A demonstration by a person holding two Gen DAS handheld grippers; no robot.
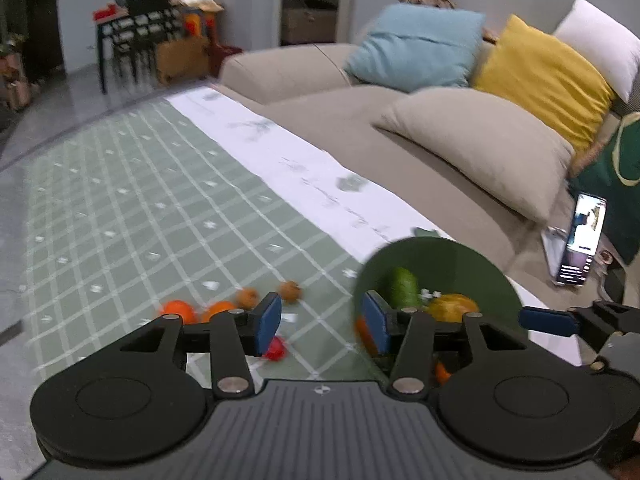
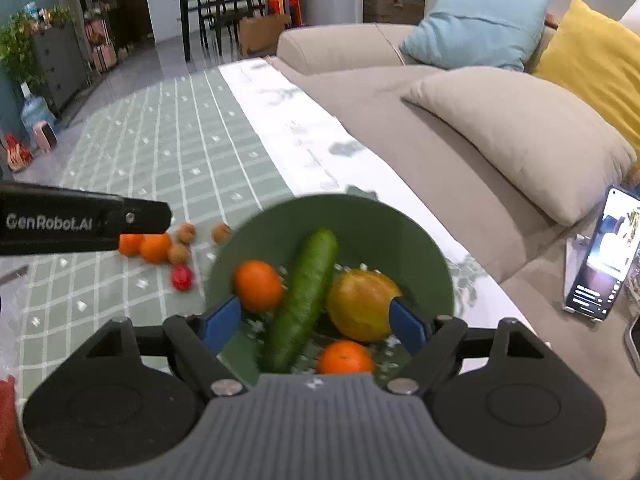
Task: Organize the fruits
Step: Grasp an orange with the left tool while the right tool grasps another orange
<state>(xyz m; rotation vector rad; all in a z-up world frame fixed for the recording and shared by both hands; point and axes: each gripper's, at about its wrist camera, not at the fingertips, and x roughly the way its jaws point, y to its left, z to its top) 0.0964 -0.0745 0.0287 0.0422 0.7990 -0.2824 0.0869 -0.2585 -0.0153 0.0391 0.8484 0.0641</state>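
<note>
A green bowl (image 2: 360, 216) on the checked tablecloth holds a cucumber (image 2: 308, 296), two oranges (image 2: 258, 286) and a yellow-orange fruit (image 2: 362, 304). My right gripper (image 2: 316, 324) hangs open just above the bowl, nothing between its blue pads. My left gripper (image 1: 320, 322) is open and empty over the cloth just left of the bowl (image 1: 440, 256). Loose on the cloth lie two oranges (image 2: 154, 246), three small brown fruits (image 2: 186, 233) and a small red fruit (image 2: 182, 277). The left gripper's black body (image 2: 80, 222) crosses the left edge of the right wrist view.
A beige sofa (image 2: 400, 120) with blue, yellow and beige cushions runs along the table's right side. A lit phone (image 2: 600, 264) stands on the sofa seat. A white runner (image 2: 288, 120) borders the green cloth. Dining chairs and a plant stand far back.
</note>
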